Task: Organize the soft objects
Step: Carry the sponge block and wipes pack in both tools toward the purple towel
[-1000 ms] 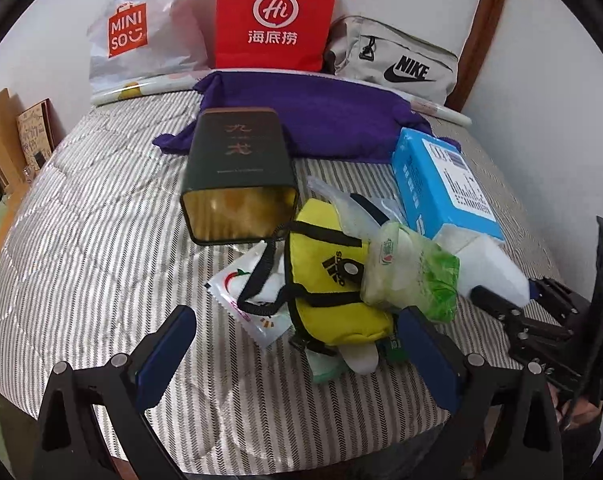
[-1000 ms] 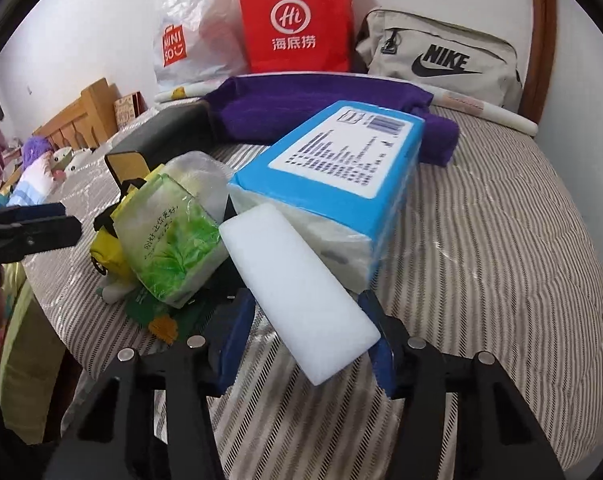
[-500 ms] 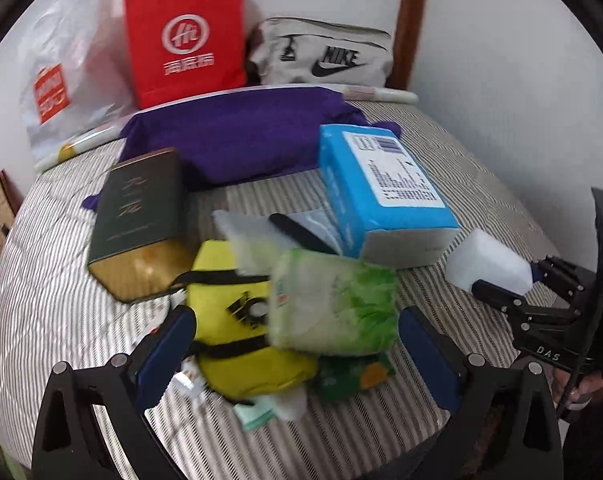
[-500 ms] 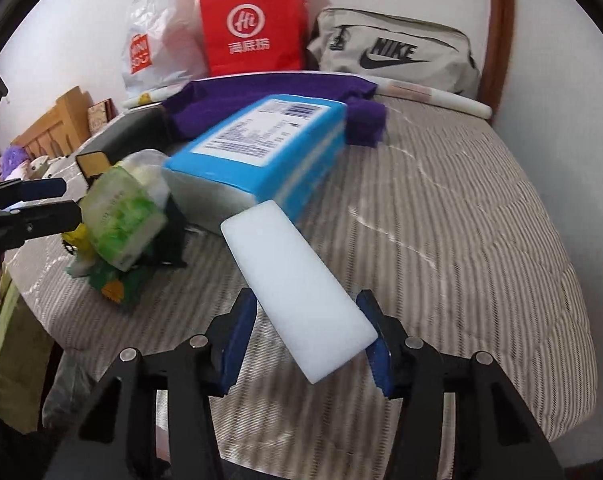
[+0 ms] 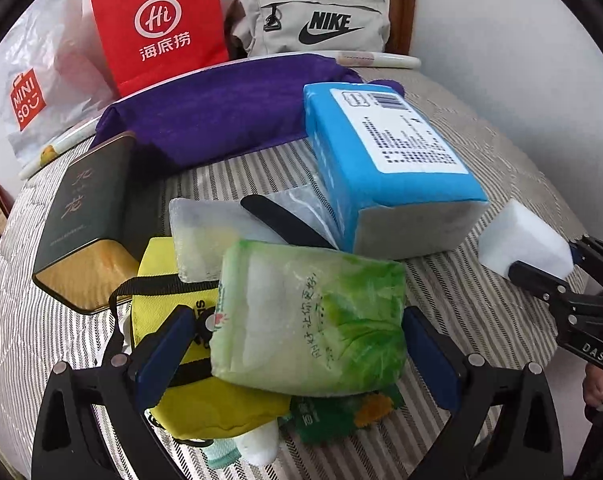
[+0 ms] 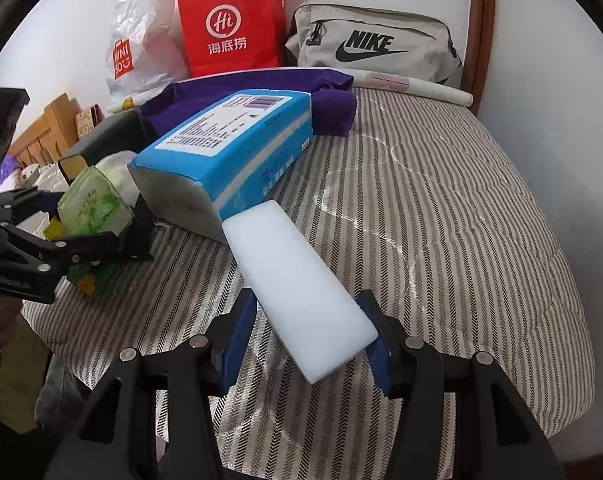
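Observation:
My left gripper (image 5: 297, 340) is open, its blue pads on either side of a green tissue pack (image 5: 313, 320) that lies on a yellow pouch (image 5: 189, 376). I cannot tell if the pads touch the pack. My right gripper (image 6: 307, 340) is shut on a white sponge block (image 6: 297, 292) and holds it above the striped bedcover (image 6: 441, 220), just right of a blue tissue package (image 6: 233, 148). The sponge (image 5: 525, 240) and blue package (image 5: 385, 164) also show in the left wrist view. The green pack (image 6: 93, 208) shows at the left of the right wrist view.
A dark tin box (image 5: 85, 216), a purple cloth (image 5: 221, 112), a clear packet (image 5: 221, 232) and a green sachet (image 5: 341, 412) lie around the pile. A red paper bag (image 5: 157, 24), a Miniso bag (image 5: 33, 80) and a Nike bag (image 5: 313, 20) stand against the wall.
My left gripper has moved forward and right, closing in around the green tissue pack. My right gripper has carried the sponge rightward, away from the pile.

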`<state>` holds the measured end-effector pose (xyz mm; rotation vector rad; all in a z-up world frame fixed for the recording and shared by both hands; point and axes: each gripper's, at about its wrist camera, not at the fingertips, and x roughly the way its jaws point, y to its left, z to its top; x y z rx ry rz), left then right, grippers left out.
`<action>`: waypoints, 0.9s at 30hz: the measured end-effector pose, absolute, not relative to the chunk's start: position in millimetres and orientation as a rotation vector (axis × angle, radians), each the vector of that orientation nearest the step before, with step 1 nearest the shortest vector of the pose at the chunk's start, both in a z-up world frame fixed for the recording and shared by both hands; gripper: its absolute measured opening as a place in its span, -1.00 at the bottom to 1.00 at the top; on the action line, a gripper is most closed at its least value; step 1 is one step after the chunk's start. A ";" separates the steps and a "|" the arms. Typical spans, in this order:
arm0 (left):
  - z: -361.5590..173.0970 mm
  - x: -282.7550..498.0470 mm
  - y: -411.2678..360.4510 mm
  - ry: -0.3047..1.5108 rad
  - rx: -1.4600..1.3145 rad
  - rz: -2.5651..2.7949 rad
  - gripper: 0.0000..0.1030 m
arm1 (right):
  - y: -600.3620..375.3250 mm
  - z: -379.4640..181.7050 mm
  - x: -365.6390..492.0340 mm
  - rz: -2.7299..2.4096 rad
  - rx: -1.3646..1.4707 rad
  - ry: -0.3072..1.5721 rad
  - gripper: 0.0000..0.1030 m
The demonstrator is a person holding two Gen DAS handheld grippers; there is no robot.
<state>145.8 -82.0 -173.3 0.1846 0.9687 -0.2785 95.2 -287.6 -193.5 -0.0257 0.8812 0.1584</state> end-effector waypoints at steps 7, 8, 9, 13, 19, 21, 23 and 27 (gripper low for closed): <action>-178.4 146.8 -81.0 0.982 0.192 -0.273 0.96 | -284.2 -199.9 96.1 0.158 -0.034 0.892 0.00; -180.2 147.2 -81.7 0.995 0.204 -0.272 0.96 | -283.5 -200.7 96.4 0.154 -0.039 0.894 0.00; -181.0 146.5 -82.1 0.994 0.213 -0.276 0.96 | -283.0 -200.7 96.4 0.156 -0.040 0.895 0.00; -177.0 143.3 -75.2 0.965 0.165 -0.287 0.90 | -282.1 -197.5 96.2 0.154 -0.038 0.889 0.00; -165.0 139.5 -65.9 0.925 0.105 -0.299 0.40 | -279.4 -196.9 96.1 0.154 -0.035 0.885 0.00; -159.9 134.4 -61.6 0.907 0.084 -0.333 0.39 | -278.1 -196.6 95.5 0.153 -0.035 0.877 -0.04; -153.6 128.4 -57.9 0.878 0.086 -0.335 0.39 | -276.1 -195.7 94.2 0.154 -0.042 0.869 -0.07; -141.0 117.7 -41.8 0.853 0.089 -0.297 0.39 | -273.6 -193.0 94.6 0.151 -0.047 0.859 -0.08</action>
